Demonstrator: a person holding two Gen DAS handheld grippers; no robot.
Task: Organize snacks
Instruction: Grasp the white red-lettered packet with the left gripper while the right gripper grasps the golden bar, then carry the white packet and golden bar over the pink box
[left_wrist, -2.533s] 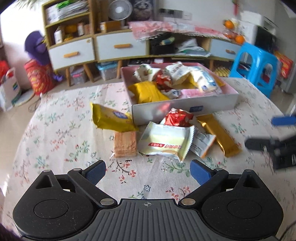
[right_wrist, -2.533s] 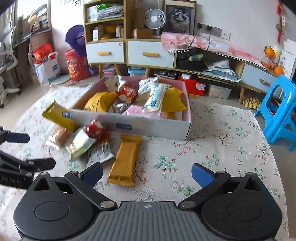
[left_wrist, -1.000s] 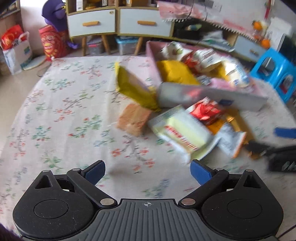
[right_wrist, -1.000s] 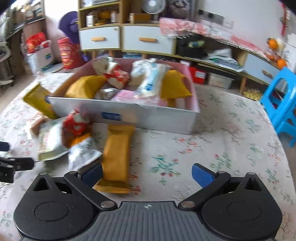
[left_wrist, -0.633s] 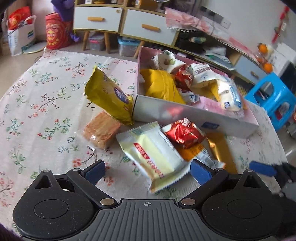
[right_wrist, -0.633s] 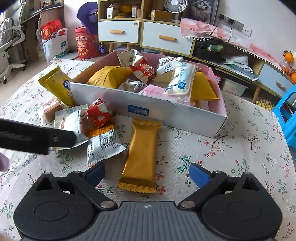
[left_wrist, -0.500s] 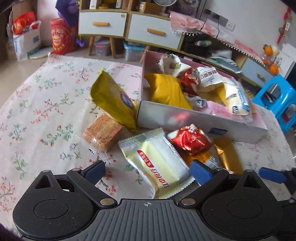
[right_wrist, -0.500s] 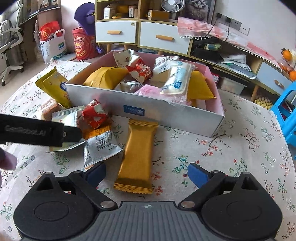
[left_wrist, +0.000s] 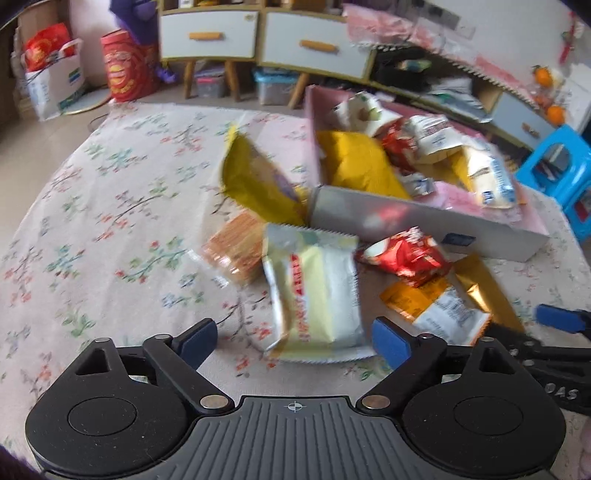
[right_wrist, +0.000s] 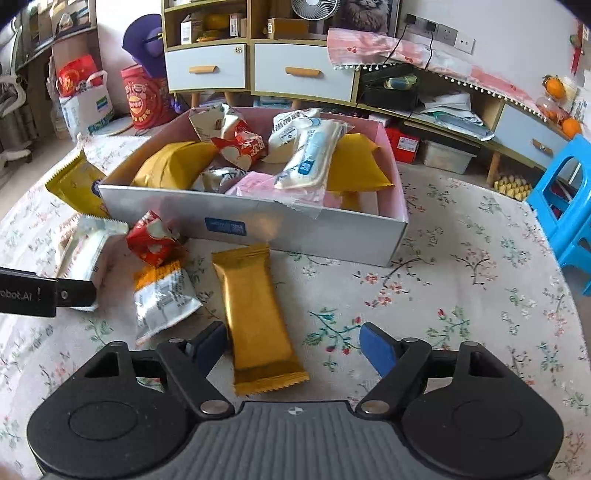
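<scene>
Both tongs are low over the table, pointing at the box. The left gripper is wide apart around the pale pack. The right gripper is wide apart around the gold bar, just before the box.

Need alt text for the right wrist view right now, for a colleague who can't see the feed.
The open right tool hovers over a gold snack bar lying on the floral tablecloth, its near end between the blue fingertips. Behind it stands a box filled with snack packets; more packets lie loose at left, where the left tool enters.
</scene>
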